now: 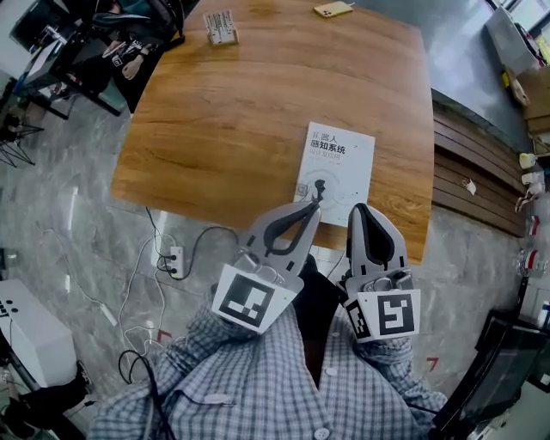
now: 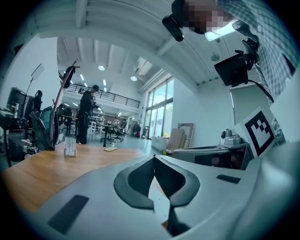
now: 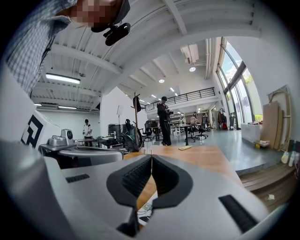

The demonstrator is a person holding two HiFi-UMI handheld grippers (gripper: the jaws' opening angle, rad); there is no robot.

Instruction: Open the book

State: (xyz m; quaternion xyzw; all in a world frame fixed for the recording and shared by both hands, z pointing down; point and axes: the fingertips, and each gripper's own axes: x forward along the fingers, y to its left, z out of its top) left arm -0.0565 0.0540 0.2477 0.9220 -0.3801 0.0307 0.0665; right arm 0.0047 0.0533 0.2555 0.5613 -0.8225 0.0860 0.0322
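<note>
A closed white book (image 1: 337,168) with dark print on its cover lies flat on the wooden table (image 1: 223,129), near the front right edge. My left gripper (image 1: 316,204) is shut and empty, and its tip overlaps the book's near edge in the head view. Just to its right, my right gripper (image 1: 359,208) is shut and empty too, at the book's near right corner. In the left gripper view the closed tips (image 2: 154,157) point across the table, with the book (image 2: 157,199) pale below them. In the right gripper view the book (image 3: 146,207) shows under the shut tips (image 3: 151,157).
A small card stand (image 1: 222,27) and a yellow phone (image 1: 333,9) sit at the table's far side. On the floor to the left are a power strip (image 1: 174,258) and cables. Dark wooden steps (image 1: 473,172) run along the right. People stand far off.
</note>
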